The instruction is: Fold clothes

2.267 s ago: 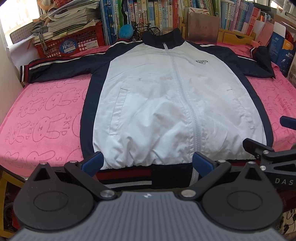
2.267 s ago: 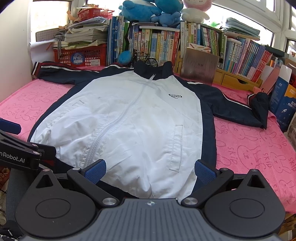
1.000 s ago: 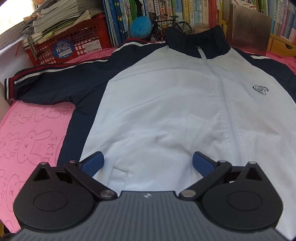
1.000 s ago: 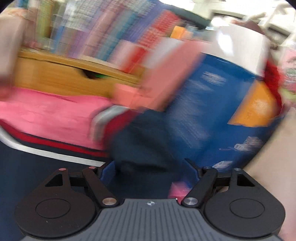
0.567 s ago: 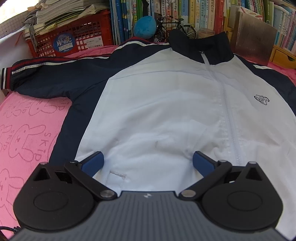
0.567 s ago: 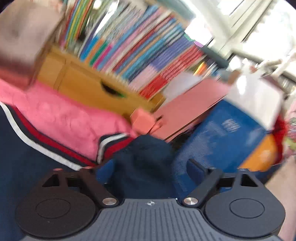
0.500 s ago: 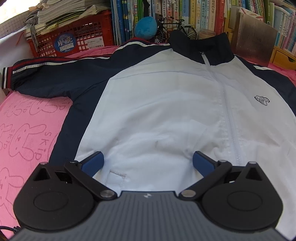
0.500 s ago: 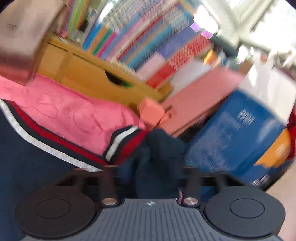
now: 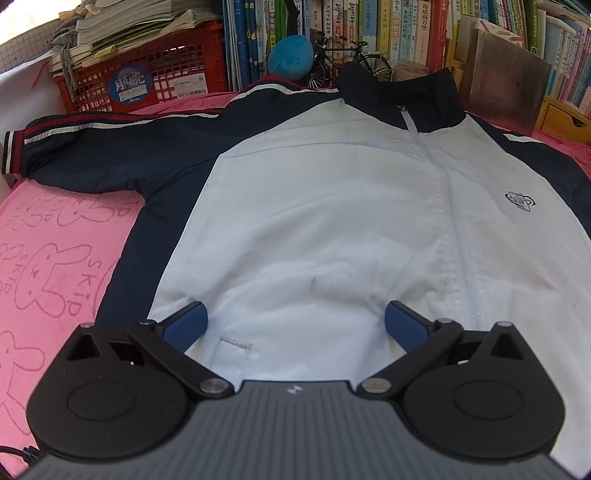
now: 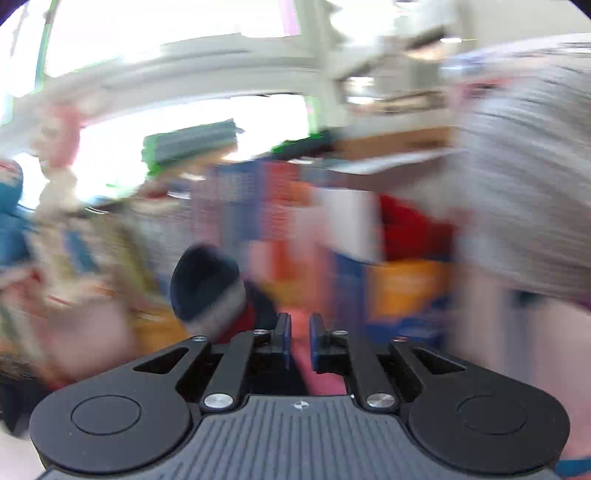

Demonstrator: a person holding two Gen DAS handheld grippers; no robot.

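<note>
A white and navy zip jacket [image 9: 332, 221] lies flat, front up, on a pink towel [image 9: 48, 266]. Its left sleeve [image 9: 92, 147] stretches out to the left. My left gripper [image 9: 295, 325] is open and hovers low over the white front near a pocket, holding nothing. In the blurred right wrist view my right gripper [image 10: 298, 339] has its jaws nearly closed on the navy sleeve, whose striped cuff [image 10: 210, 295] sticks up to the left of the fingers.
A red crate [image 9: 147, 81] with papers, a row of books [image 9: 406, 29], a blue plush ball [image 9: 291, 61], a model bicycle [image 9: 351, 62] and a brown board [image 9: 502, 92] stand behind the jacket. The right wrist view is too blurred to tell more.
My right gripper went to the right sleeve's end, closed on it and swung up fast, so its view now blurs. My left gripper moved forward over the jacket's front and has held still since.
</note>
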